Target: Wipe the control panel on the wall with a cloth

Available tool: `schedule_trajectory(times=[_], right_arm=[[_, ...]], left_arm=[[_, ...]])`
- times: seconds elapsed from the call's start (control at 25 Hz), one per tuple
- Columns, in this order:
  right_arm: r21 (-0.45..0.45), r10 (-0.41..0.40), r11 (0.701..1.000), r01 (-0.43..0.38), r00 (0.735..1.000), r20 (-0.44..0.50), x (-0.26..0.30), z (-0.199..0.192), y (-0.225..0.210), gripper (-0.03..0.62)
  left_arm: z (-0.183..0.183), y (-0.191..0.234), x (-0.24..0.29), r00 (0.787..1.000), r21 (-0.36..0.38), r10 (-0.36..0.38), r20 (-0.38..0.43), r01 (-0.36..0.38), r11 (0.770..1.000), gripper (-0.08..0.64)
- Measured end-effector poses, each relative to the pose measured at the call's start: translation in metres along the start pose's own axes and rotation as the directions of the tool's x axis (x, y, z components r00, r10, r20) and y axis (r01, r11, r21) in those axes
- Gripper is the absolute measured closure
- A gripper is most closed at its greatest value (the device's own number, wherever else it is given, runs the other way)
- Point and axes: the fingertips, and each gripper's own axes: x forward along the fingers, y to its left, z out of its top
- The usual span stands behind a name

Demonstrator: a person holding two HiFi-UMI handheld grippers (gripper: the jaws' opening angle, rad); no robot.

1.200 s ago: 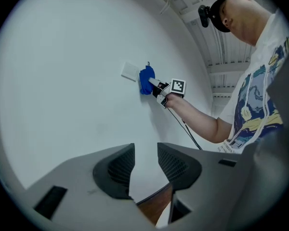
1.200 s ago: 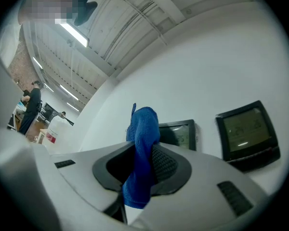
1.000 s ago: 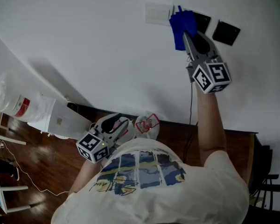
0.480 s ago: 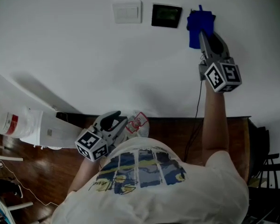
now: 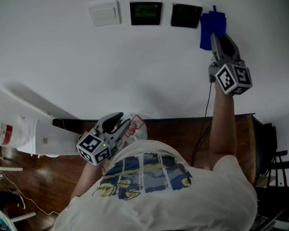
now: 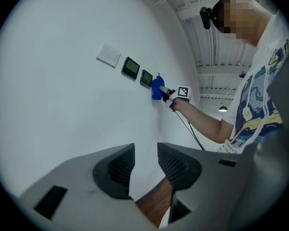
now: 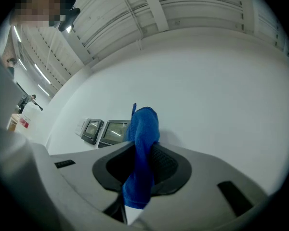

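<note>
Three plates sit in a row on the white wall: a white switch plate, a black control panel and a second black control panel. My right gripper is raised to the wall, shut on a blue cloth that lies just right of the second panel. In the right gripper view the blue cloth hangs between the jaws, with both panels to its left. My left gripper hangs low by the person's chest, open and empty, pointing at the wall.
A dark wooden cabinet runs along the wall below. A black cable drops down the wall beneath my right arm. A white appliance stands at the left, a crumpled plastic bag near the left gripper, and a black chair at the right.
My right gripper has slid the blue cloth to the right along the wall, off the two black panels, which now show uncovered. The left gripper has barely moved.
</note>
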Motion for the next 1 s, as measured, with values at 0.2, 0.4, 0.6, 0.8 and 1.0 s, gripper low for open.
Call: schedule_trajectory(times=[0.2, 0.4, 0.6, 0.8, 1.0], right_arm=[[0.015, 0.027, 1.0, -0.028, 1.0, 0.012, -0.015, 0.005, 0.001, 0.523], [0.014, 0.05, 0.999, -0.051, 0.998, 0.029, -0.041, 0.015, 0.017, 0.523], [0.03, 0.055, 0.998, -0.054, 0.998, -0.028, -0.085, -0.001, 0.055, 0.523], [0.064, 0.029, 0.998, -0.019, 0.987, -0.157, -0.145, -0.033, 0.105, 0.523], [0.062, -0.061, 0.995, 0.079, 0.966, -0.252, -0.196, -0.04, 0.143, 0.523]], left_arm=[[0.001, -0.008, 0.01, 1.0, 0.001, 0.005, 0.005, -0.005, 1.0, 0.433], [0.004, -0.01, 0.01, 1.0, 0.001, 0.016, 0.003, -0.016, 1.0, 0.433], [0.007, 0.004, -0.005, 0.999, -0.007, 0.036, -0.001, -0.036, 0.999, 0.433], [0.001, 0.02, -0.025, 0.999, -0.007, 0.001, -0.043, -0.001, 1.0, 0.433], [-0.002, 0.034, -0.047, 0.997, 0.008, -0.062, -0.054, 0.063, 0.998, 0.433]])
